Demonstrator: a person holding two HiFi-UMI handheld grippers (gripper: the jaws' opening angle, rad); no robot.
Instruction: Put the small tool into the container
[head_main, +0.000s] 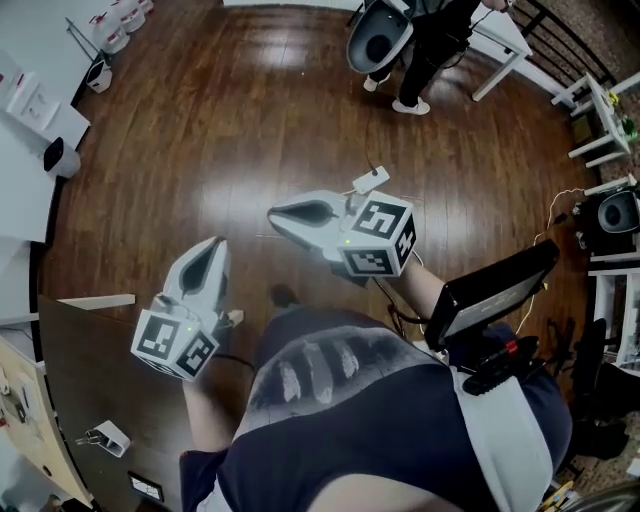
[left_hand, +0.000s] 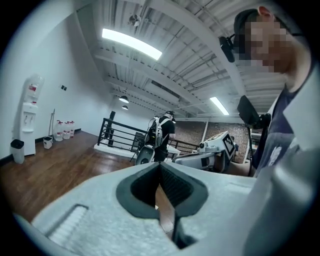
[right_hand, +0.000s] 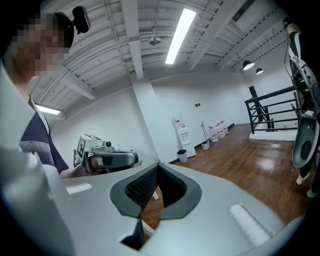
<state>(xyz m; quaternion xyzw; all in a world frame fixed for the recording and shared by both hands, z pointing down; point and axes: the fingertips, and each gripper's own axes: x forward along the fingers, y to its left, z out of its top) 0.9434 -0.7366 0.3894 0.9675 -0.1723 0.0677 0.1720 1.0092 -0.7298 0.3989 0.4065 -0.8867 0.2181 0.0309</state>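
I see no small tool or container that I can name for sure. My left gripper (head_main: 213, 250) hangs over the wooden floor at the lower left and points away from me, jaws shut with nothing between them. In the left gripper view, the left gripper (left_hand: 161, 165) has its pads meeting at the tip. My right gripper (head_main: 274, 212) is held in the middle, points left and is also shut and empty. The right gripper (right_hand: 158, 165) shows closed tips in its own view too. A small white and metal item (head_main: 104, 437) lies on the dark table (head_main: 70, 380) at the lower left.
Another person (head_main: 425, 45) stands at the far side of the wooden floor (head_main: 230, 120) beside a white table (head_main: 505, 40). White furniture (head_main: 25, 110) lines the left edge. A black screen on a mount (head_main: 490, 290) sits at my right hip. A black railing (left_hand: 117, 132) and a water dispenser (left_hand: 27, 120) stand further off.
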